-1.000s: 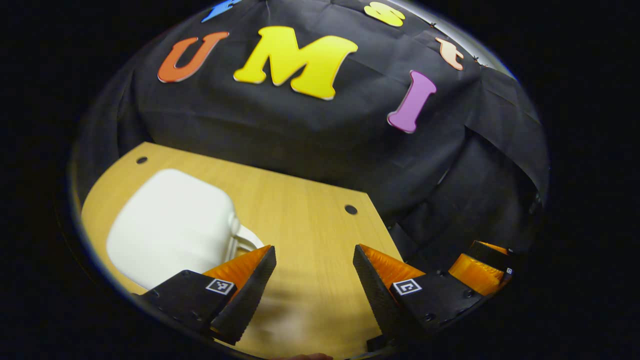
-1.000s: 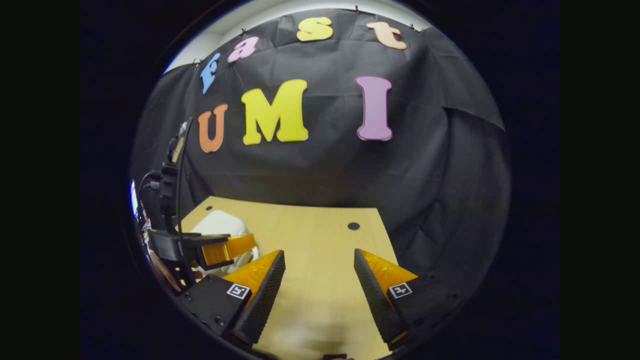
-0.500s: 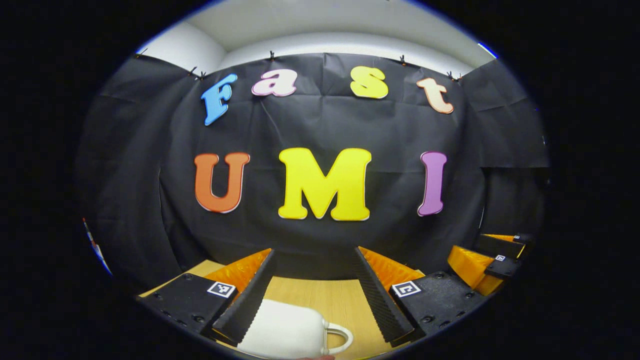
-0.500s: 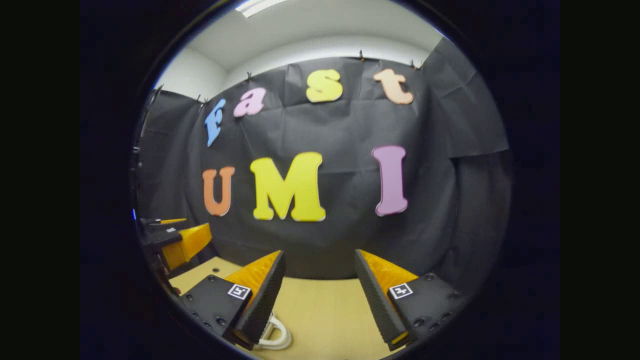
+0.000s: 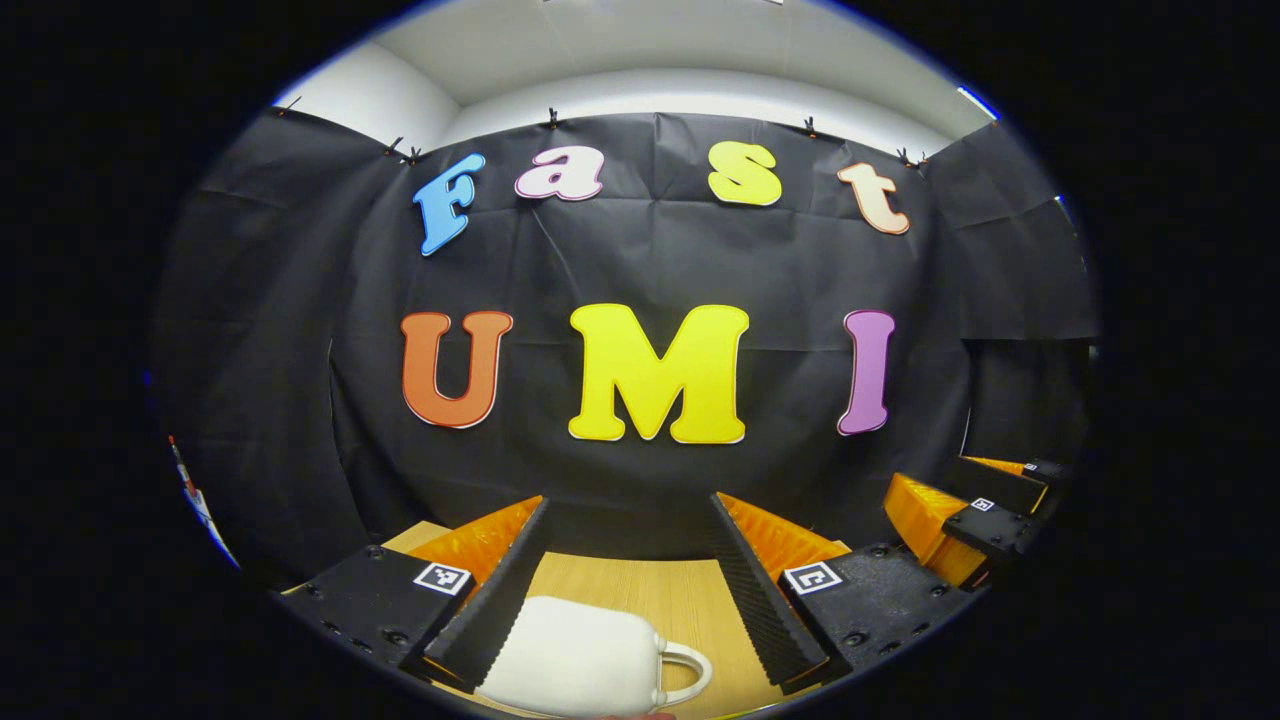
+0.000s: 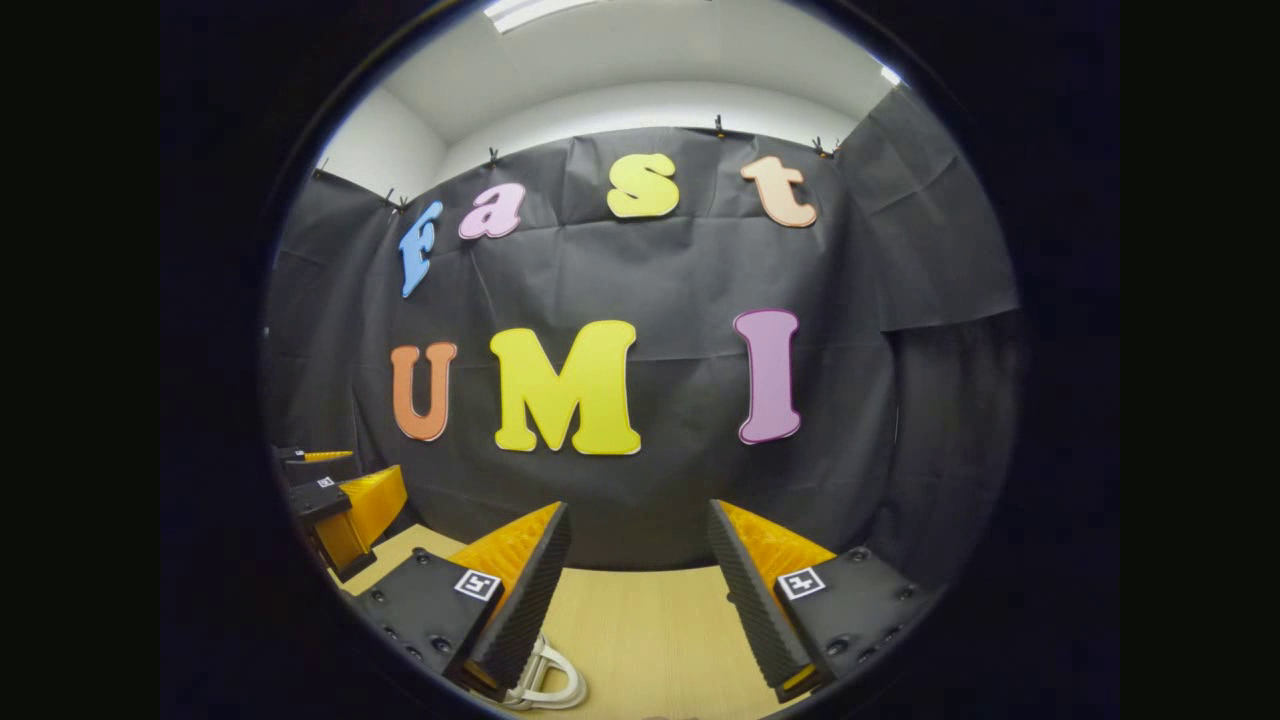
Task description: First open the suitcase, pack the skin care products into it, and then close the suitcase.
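I hold the left gripper [image 5: 628, 585] and right gripper [image 6: 640, 590] level, jaws spread, holding nothing. The white suitcase [image 5: 575, 665] lies closed on the surface [image 5: 650, 590] at lower centre; whether packing is finished, I cannot tell.

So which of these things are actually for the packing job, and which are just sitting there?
For the job:
- white suitcase, closed, with its handle
- left hand-held gripper, open
- right hand-held gripper, open

Just there:
- wooden table
- black cloth wall

I can't see any skin care products.
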`<action>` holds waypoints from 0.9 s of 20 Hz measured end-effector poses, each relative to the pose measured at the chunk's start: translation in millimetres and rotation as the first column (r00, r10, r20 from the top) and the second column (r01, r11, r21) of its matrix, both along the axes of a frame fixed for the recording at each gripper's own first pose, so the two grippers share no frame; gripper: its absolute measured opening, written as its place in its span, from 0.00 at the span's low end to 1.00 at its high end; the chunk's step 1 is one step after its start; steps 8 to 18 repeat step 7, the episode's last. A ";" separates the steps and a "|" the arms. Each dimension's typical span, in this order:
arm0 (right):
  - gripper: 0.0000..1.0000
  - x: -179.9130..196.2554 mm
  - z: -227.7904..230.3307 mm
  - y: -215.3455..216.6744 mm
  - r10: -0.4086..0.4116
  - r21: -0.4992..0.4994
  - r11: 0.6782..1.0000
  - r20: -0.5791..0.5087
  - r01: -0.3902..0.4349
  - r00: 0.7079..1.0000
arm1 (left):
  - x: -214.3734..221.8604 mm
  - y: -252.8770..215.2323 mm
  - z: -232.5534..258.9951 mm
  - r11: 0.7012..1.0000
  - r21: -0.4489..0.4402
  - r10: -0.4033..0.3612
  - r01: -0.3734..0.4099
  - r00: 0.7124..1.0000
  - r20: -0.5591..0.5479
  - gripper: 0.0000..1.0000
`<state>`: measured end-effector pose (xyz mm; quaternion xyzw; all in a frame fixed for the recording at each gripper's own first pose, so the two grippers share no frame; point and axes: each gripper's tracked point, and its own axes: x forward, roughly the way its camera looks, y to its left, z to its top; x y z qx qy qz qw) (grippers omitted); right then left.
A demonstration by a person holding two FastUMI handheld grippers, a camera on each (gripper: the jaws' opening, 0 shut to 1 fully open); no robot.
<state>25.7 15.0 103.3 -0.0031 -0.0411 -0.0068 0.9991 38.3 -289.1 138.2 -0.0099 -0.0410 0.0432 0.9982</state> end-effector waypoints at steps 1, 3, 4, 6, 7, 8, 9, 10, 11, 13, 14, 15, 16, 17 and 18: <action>0.82 -0.2 -0.3 1.9 0.003 -0.004 1.000 -0.002 -0.003 1.000 | 0.3 -0.3 0.0 1.000 0.005 0.001 -0.001 1.000 -0.001 0.98; 0.82 0.1 -0.4 5.2 0.003 -0.016 1.000 -0.006 -0.004 1.000 | -0.8 -3.2 -0.4 1.000 0.014 -0.001 0.001 1.000 -0.002 0.98; 0.81 -0.4 -0.8 6.3 0.004 -0.020 1.000 -0.009 -0.005 1.000 | -1.1 -4.0 -0.7 1.000 0.020 -0.003 0.003 1.000 -0.003 0.98; 0.82 -2.3 -1.8 8.0 0.009 -0.015 1.000 -0.012 -0.009 1.000 | -2.2 -5.5 -2.4 1.000 0.027 -0.008 0.008 1.000 -0.007 0.98; 0.82 -1.2 -1.4 8.3 0.008 -0.014 1.000 -0.012 -0.008 1.000 | -3.0 -6.3 -2.4 0.999 0.032 -0.012 0.013 1.000 -0.009 0.98; 0.82 -1.2 -1.4 8.3 0.008 -0.014 1.000 -0.012 -0.008 1.000 | -3.0 -6.3 -2.4 0.999 0.032 -0.012 0.013 1.000 -0.009 0.98; 0.82 -1.2 -1.4 8.3 0.008 -0.014 1.000 -0.012 -0.008 1.000 | -3.0 -6.3 -2.4 0.999 0.032 -0.012 0.013 1.000 -0.009 0.98; 0.82 -1.2 -1.4 8.3 0.008 -0.014 1.000 -0.012 -0.008 1.000 | -3.0 -6.3 -2.4 0.999 0.032 -0.012 0.013 1.000 -0.009 0.98; 0.82 -1.2 -1.4 8.3 0.008 -0.014 1.000 -0.012 -0.008 1.000 | -3.0 -6.3 -2.4 0.999 0.032 -0.012 0.013 1.000 -0.009 0.98; 0.82 -1.2 -1.4 8.3 0.008 -0.014 1.000 -0.012 -0.008 1.000 | -3.0 -6.3 -2.4 0.999 0.032 -0.012 0.013 1.000 -0.009 0.98; 0.82 -1.2 -1.4 8.3 0.008 -0.014 1.000 -0.012 -0.008 1.000 | -3.0 -6.3 -2.4 0.999 0.032 -0.012 0.013 1.000 -0.009 0.98; 0.82 -1.2 -1.4 8.3 0.008 -0.014 1.000 -0.012 -0.008 1.000 | -3.0 -6.3 -2.4 0.999 0.032 -0.012 0.013 1.000 -0.009 0.98; 0.82 -1.2 -1.4 8.3 0.008 -0.014 1.000 -0.012 -0.008 1.000 | -3.0 -6.3 -2.4 0.999 0.032 -0.012 0.013 1.000 -0.009 0.98; 0.82 -1.2 -1.4 8.3 0.008 -0.014 1.000 -0.012 -0.008 1.000 | -3.0 -6.3 -2.4 0.999 0.032 -0.012 0.013 1.000 -0.009 0.98; 0.82 -1.2 -1.4 8.3 0.008 -0.014 1.000 -0.012 -0.008 1.000 | -3.0 -6.3 -2.4 0.999 0.032 -0.012 0.013 1.000 -0.009 0.98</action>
